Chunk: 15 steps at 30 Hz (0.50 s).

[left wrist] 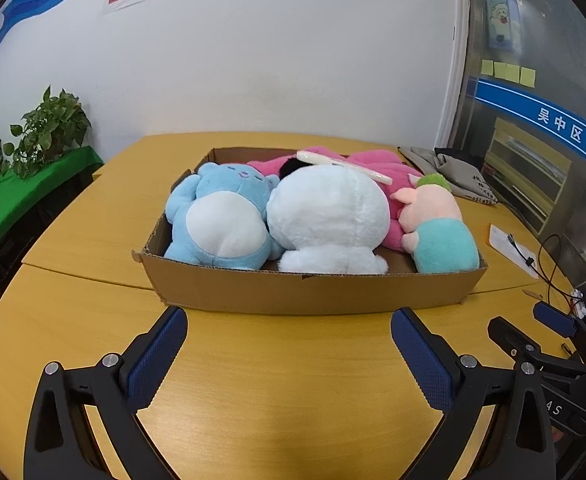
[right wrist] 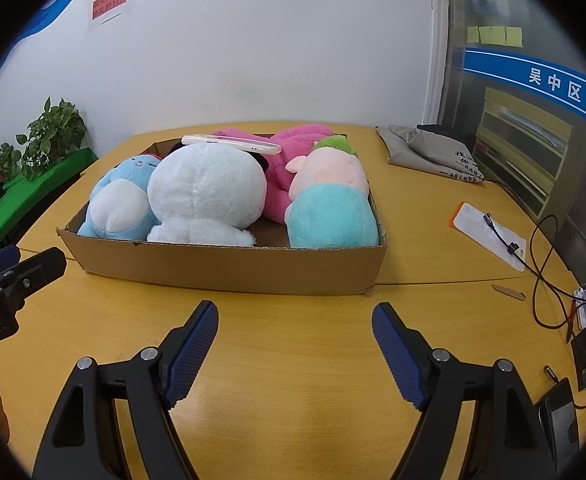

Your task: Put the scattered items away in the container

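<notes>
Cardboard box [left wrist: 313, 292] of plush toys [left wrist: 329, 216], wall sign [left wrist: 573, 132] "吴中区人"

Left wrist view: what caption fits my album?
Four plush toys packed in a cardboard box, open left gripper empty before it.

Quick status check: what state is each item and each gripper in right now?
Brown cardboard box: open-topped, full.
Blue plush bear: lying in box.
White round plush: in box.
Pink plush: in box, partly buried.
Peach and teal plush: in box.
Left gripper: open, empty.
Right gripper: open, empty.
</notes>
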Available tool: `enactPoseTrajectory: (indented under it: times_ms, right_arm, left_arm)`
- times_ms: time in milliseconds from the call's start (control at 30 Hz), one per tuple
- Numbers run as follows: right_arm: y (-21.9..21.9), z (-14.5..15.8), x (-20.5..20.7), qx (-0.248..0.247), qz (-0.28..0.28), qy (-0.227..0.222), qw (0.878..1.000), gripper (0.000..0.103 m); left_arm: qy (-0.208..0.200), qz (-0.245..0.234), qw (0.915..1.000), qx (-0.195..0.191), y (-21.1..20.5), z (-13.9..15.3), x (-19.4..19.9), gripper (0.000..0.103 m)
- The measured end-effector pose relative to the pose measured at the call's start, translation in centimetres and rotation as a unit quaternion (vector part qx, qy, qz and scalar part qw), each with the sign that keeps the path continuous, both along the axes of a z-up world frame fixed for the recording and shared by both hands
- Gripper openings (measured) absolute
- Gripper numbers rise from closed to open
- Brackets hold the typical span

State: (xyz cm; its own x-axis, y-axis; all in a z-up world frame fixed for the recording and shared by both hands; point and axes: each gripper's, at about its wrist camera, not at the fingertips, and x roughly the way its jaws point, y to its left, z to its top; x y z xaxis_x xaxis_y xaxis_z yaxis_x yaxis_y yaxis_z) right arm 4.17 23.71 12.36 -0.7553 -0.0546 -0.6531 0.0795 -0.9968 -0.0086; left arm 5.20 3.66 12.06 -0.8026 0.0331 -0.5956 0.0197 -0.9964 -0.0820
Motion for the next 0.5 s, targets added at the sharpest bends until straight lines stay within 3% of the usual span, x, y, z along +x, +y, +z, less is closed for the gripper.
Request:
enactPoseTrajectory:
  times_ms: [67,500]
  right_arm:
    - [0.0,-0.1,0.0,-0.003,0.0,-0.001,1.0,0.079]
    - [-0.6,-1.0,-0.2,-0.002,0.008,-0.012,1.0,0.079]
  left_arm:
    - [0.01,0.01,0.9999,-0.006,0.0,0.0,0.2,0.103]
    - [-0.035,-0.002,0.9994,-0.001,0.5,-1.1,-0.1,0.103]
